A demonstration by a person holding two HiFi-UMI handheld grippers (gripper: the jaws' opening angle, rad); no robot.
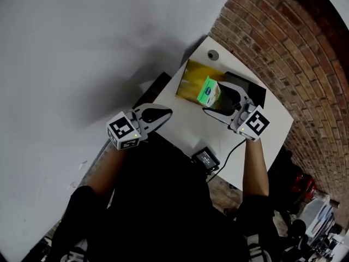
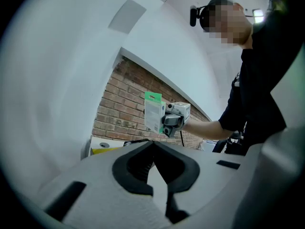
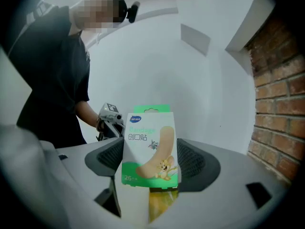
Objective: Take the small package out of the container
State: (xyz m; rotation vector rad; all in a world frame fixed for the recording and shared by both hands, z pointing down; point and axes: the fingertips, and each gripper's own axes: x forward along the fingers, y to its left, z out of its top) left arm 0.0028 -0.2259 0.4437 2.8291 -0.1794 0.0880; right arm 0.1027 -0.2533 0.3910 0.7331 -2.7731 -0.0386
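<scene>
A small green-and-white plaster package (image 1: 208, 91) (image 3: 149, 147) is lifted upright above the yellow container (image 1: 189, 79), whose yellow rim (image 3: 162, 205) shows just below it in the right gripper view. My right gripper (image 1: 215, 99) (image 3: 150, 162) is shut on the package, one jaw pressing each side. My left gripper (image 1: 167, 112) (image 2: 153, 147) hovers at the table's near-left edge with its jaws shut and nothing between them. The left gripper view shows the package (image 2: 153, 112) from the side, held in the air by the right gripper (image 2: 174, 119).
The white table (image 1: 256, 132) carries a black device with a cable (image 1: 205, 158) near its front edge and a black flat object (image 1: 250, 87) behind the container. A round grommet (image 1: 212, 54) marks the far corner. A brick wall (image 1: 294, 42) runs along the right.
</scene>
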